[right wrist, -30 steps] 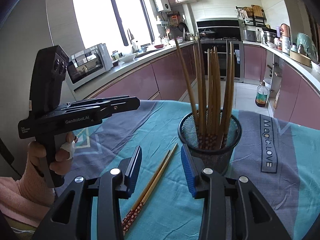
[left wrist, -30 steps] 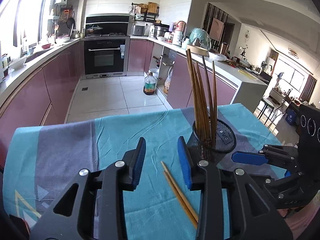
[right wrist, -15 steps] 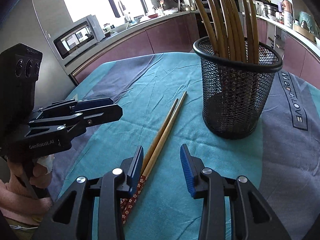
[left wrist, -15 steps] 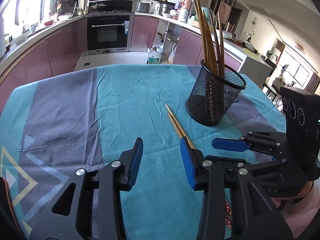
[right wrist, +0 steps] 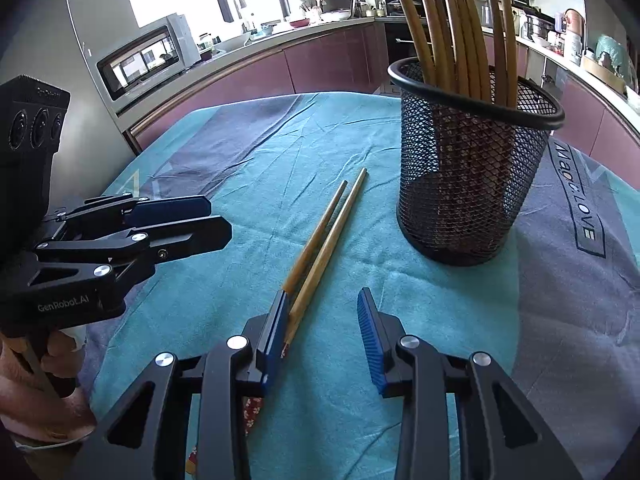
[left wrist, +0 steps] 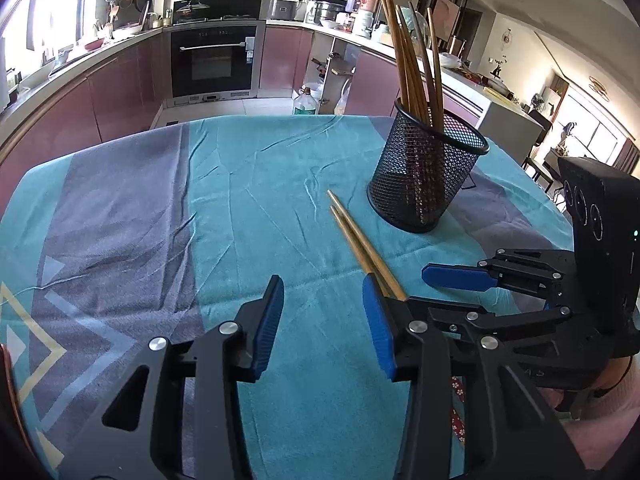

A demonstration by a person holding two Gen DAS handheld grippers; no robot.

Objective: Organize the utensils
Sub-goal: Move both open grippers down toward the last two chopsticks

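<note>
Dropped lower and nearer the cloth since a second ago: right gripper (right wrist: 324,336) now straddling the patterned ends of the two loose chopsticks (right wrist: 324,236), where before it hung higher, level with the holder's rim. Left gripper (left wrist: 323,326) likewise tipped down toward the table, no longer looking across the kitchen.

Hidden: butt ends of the chopsticks, covered by the right gripper's left blue pad (right wrist: 276,332); only a scrap of red floral pattern peeking out beneath the black frame. From the left wrist view, same ends lost behind that gripper's own right pad (left wrist: 378,332) and under the right gripper's body at 3 o'clock. Upper tips of the chopsticks in the holder (right wrist: 460,28) cut off at 12 o'clock in the right wrist view. Contact between pad and sticks hard to judge.

Both tools spread wide, nothing pinched: right gripper's jaws parted with the sticks lying just inside the left jaw; left gripper's jaws parted over bare cloth.

Loose pair lying side by side on the teal and grey tablecloth (left wrist: 256,184), thin tips pointing toward 12 o'clock, just beside the black mesh holder (right wrist: 472,168) at 1 o'clock from them, not touching it. Holder upright, chopsticks fanned out of it.

Around: left gripper at 9 o'clock in the right wrist view, close to the sticks, with the hand (right wrist: 36,400) on its handle. Oven (left wrist: 214,60), purple cabinets and a cluttered counter beyond; bottle (left wrist: 304,102) on the floor.
</note>
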